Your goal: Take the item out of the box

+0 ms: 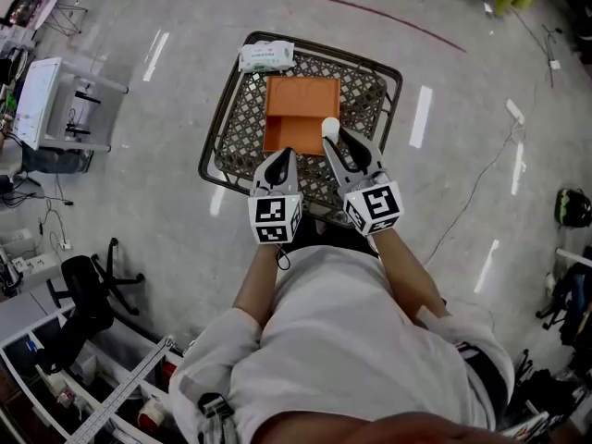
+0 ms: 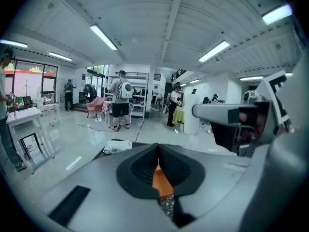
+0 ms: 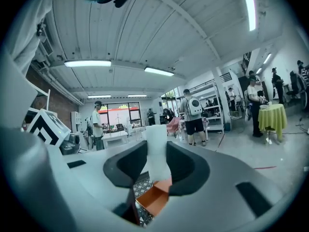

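An open orange box (image 1: 301, 114) lies in a metal mesh basket (image 1: 231, 118). My right gripper (image 1: 331, 137) is shut on a white upright item (image 1: 330, 126) at the box's near right corner. In the right gripper view the item (image 3: 157, 149) stands between the dark pads (image 3: 186, 168), with the box (image 3: 157, 198) lower down behind it. My left gripper (image 1: 287, 154) hovers at the box's near edge, shut and empty. In the left gripper view its jaws (image 2: 158, 149) meet, and a strip of the box (image 2: 161, 183) shows below them.
A white soft packet (image 1: 266, 55) rests on the basket's far left corner. The basket stands on a glossy floor with cables and a red line. A white table (image 1: 42, 100) and a black chair (image 1: 88, 289) stand to the left. People stand far off in the hall.
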Motion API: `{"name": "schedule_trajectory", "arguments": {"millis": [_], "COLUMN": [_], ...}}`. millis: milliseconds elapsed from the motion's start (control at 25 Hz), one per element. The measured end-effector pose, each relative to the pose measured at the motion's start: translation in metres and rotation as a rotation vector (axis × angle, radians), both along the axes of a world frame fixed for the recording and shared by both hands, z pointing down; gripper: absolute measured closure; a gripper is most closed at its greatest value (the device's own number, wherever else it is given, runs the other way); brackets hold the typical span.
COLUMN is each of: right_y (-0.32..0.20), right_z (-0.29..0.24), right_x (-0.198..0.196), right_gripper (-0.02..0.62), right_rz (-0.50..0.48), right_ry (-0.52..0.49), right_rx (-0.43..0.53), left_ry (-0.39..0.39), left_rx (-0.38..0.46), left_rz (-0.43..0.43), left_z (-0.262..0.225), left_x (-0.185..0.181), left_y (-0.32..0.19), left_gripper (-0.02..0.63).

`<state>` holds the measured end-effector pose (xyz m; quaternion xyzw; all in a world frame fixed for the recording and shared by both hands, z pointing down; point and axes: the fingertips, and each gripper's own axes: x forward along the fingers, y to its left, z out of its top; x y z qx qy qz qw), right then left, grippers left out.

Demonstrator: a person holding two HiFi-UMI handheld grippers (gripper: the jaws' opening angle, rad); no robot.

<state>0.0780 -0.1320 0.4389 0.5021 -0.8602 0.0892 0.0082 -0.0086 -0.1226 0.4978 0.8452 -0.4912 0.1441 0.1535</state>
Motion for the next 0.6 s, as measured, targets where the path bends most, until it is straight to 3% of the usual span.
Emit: {"name": "schedule_trajectory", "arguments": {"millis": [320,600], "right_y": [0.016,0.048], "right_z": [-0.040,-0.076], "right_x": [0.018,0.032], "right_gripper": [0.479,0.482], "right_rz": [0.008,0.016], "right_ry": [-0.014,-0.004], "right_rx": [0.119,0.160], "left_ry": [0.021,0.041], "left_rx": [0.120,0.182], "left_rz": [-0.023,-0.045], "left_z": [-0.041,-0.078], "left_x": [0.019,0.028], "left_y": [0.008,0.037], "left_gripper": [0.597,0.597]}}
